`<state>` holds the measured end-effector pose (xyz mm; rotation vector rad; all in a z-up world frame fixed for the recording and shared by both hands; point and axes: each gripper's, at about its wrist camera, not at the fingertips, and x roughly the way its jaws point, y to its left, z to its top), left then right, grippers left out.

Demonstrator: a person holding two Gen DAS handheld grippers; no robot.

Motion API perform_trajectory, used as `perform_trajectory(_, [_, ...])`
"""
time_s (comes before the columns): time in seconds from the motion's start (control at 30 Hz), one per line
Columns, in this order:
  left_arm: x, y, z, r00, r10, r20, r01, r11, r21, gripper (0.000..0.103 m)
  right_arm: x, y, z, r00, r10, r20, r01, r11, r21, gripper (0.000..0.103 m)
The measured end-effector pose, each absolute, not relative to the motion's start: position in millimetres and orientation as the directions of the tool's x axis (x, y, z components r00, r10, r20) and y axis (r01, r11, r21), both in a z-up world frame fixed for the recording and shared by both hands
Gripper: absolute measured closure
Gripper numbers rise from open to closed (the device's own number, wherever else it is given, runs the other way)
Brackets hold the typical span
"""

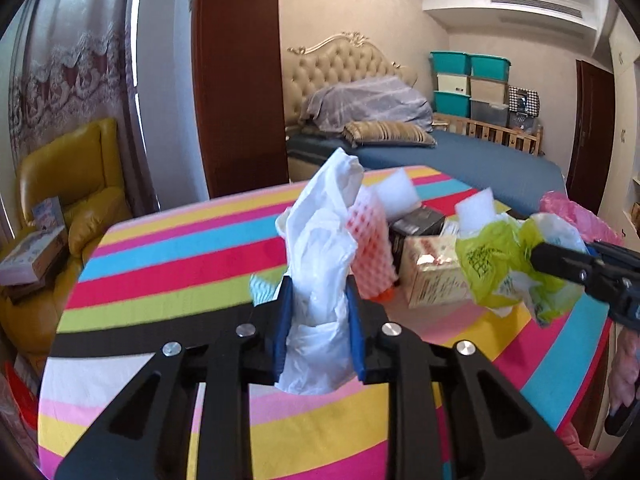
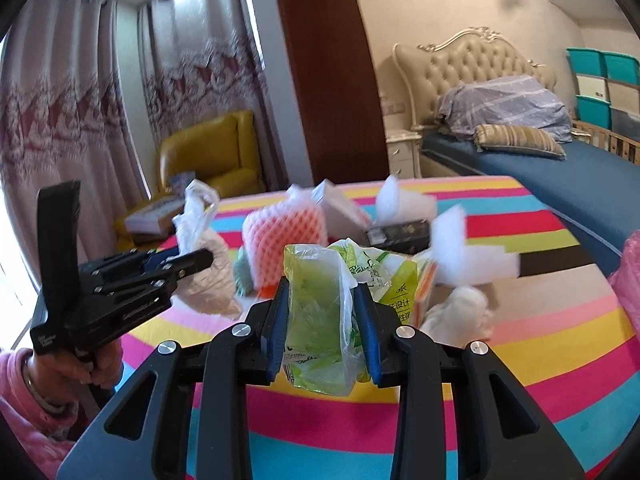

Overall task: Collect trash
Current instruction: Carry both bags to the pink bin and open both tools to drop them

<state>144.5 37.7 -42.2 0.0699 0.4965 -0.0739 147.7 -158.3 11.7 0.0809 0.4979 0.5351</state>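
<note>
Mid-pickup, by the look of it: 2 pieces of trash gripped at once, both clear of the striped tablecloth; left gripper clamped on a white bag, pads pressed into its crumpled sides, bag standing up between them; right gripper clamped on a green bag, printed wrapper bunched against its far side; same green bag seen from the left wrist view hanging off the right gripper at the right edge

Still on the table beyond: net sleeve, pink-orange foam mesh, just behind the white bag; black box and printed carton touching each other; 2 white foam blocks among them; crumpled white wad near the right side in the right wrist view

Next move, as judged: carry both bags to a bin or sack and let go there, then back for the sleeve, boxes and foam; grip to be kept firm, thin film liable to slip or tear

Hard to tell: no bin visible in either view, so drop point unknown; something pink cut off at the right edge, possibly a bag, possibly a sleeve; lower ends of both bags hidden behind the gripper bodies; foam blocks and far items smeared by blur; print on the wrapper and carton unreadable; person shown only as a hand and pink sleeve at lower left
</note>
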Motion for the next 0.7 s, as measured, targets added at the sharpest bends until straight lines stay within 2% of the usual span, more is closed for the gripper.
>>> perform_trajectory(0.33, [169, -29, -19, 0.865, -0.228, -0.447, 0.270, 0.962, 0.031, 0.078, 156, -236, 16, 0.846, 0.347, -0.406, -0.282, 0.936, 0.211, 0.071])
perform_trajectory(0.7, [212, -148, -9, 0.765, -0.471, -0.438, 0.522, 0.853, -0.005, 0.078, 162, -349, 15, 0.896, 0.042, -0.442, 0.032, 0.986, 0.161, 0.071])
